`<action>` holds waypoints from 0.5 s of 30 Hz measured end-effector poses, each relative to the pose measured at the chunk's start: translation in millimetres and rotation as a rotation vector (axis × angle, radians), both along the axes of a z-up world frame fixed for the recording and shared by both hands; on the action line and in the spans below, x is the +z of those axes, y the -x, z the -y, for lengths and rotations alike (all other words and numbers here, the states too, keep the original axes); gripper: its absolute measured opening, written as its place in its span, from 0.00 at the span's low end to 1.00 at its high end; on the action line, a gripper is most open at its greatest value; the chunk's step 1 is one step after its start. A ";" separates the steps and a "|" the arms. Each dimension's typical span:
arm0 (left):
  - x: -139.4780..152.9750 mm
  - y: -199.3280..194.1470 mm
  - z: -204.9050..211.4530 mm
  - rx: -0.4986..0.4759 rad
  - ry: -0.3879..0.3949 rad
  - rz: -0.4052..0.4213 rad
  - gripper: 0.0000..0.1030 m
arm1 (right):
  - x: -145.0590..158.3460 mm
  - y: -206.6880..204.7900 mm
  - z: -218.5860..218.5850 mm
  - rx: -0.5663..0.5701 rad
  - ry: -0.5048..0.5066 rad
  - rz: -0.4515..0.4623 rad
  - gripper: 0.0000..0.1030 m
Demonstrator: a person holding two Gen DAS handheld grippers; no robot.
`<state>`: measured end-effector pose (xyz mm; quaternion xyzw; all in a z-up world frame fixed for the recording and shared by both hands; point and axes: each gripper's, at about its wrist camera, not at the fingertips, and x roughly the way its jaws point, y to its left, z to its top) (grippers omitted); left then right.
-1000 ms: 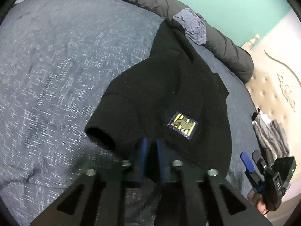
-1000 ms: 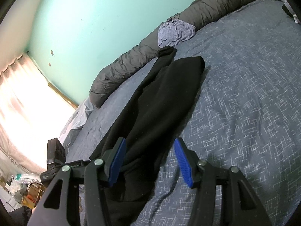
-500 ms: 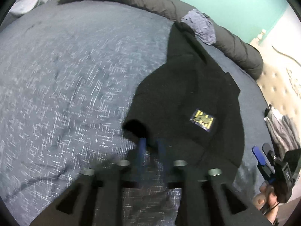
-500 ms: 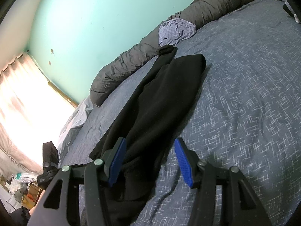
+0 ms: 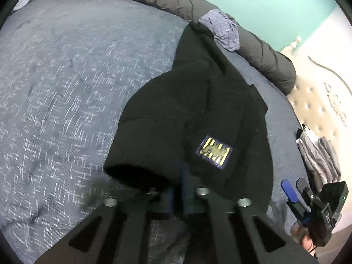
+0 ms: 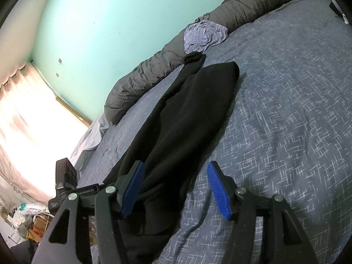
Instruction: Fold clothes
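A black fleece top [image 5: 193, 118] lay lengthwise on a blue bedspread [image 5: 66, 88], its far end reaching a rolled grey duvet [image 5: 264, 55] and a crumpled lilac garment [image 5: 222, 30] at the wall. The left tongs [image 5: 179, 189] were clamped narrow on the near hem beside a sleeve cuff [image 5: 132, 173]; their jaws had just been closing, with black cloth between them. The right tongs [image 6: 176, 189] stood wide over the top's other near edge, their blue pads [image 6: 216, 189] touching nothing; those jaws had just been opening a little.

The top looked thick, soft and limp, likely light enough to lift by one edge but sure to sag and drag wherever it was left unsupported. Its napped surface should grip well and not slip. The hem corners and shoulder seams seemed the soundest places to hold, with a pinch through both layers so that the back did not peel away.

It was matt black, already doubled into a long narrow shape, and bore a small rectangular patch [image 5: 214, 151] in yellow and dark blue.
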<state>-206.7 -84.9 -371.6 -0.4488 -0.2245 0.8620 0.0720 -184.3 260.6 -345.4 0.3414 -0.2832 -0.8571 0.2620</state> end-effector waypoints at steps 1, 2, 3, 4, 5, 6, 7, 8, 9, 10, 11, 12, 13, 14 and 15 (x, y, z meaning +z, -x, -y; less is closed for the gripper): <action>5.6 -0.7 -0.8 -0.005 0.012 -0.011 0.02 | 0.1 0.0 -0.1 0.000 0.000 0.000 0.59; 11.9 -1.0 -0.5 -0.007 0.022 -0.022 0.02 | 0.4 0.1 -0.5 0.000 0.000 -0.001 0.59; 20.0 -2.7 2.0 -0.005 0.033 -0.037 0.02 | 0.8 0.2 -0.9 -0.001 -0.002 -0.003 0.59; 31.6 -6.4 8.5 0.005 0.039 -0.061 0.02 | 1.2 0.3 -1.4 -0.002 -0.003 -0.004 0.59; 40.3 -10.2 15.3 0.015 0.039 -0.078 0.02 | 1.4 0.4 -1.6 -0.003 -0.003 -0.005 0.59; 49.5 -13.8 22.8 0.027 0.041 -0.094 0.02 | 1.5 0.0 -1.4 -0.003 -0.006 -0.006 0.59; 59.5 -17.7 31.5 0.038 0.049 -0.109 0.02 | 1.6 -0.5 -1.1 -0.004 -0.010 -0.008 0.59; 69.5 -21.9 40.4 0.049 0.059 -0.123 0.02 | 1.7 -1.1 -0.8 -0.004 -0.014 -0.009 0.59; 78.3 -25.3 49.2 0.055 0.067 -0.132 0.02 | 2.0 -1.8 -0.4 -0.004 -0.019 -0.011 0.59; 86.7 -28.7 58.4 0.059 0.076 -0.135 0.02 | 2.5 -2.5 0.0 -0.003 -0.025 -0.014 0.59; 93.0 -31.9 65.8 0.062 0.087 -0.136 0.02 | 3.1 -3.5 0.7 -0.002 -0.031 -0.017 0.59; 98.7 -35.5 73.4 0.064 0.100 -0.137 0.02 | 3.9 -4.6 1.5 0.001 -0.038 -0.022 0.59; 104.4 -39.2 81.4 0.067 0.113 -0.138 0.02 | 4.7 -5.4 2.1 0.004 -0.046 -0.026 0.59; 110.1 -42.9 89.4 0.069 0.125 -0.139 0.02 | 5.4 -6.1 2.6 0.007 -0.054 -0.029 0.59; 115.5 -46.7 98.1 0.081 0.130 -0.142 0.02 | 5.9 -7.2 3.2 0.009 -0.062 -0.033 0.59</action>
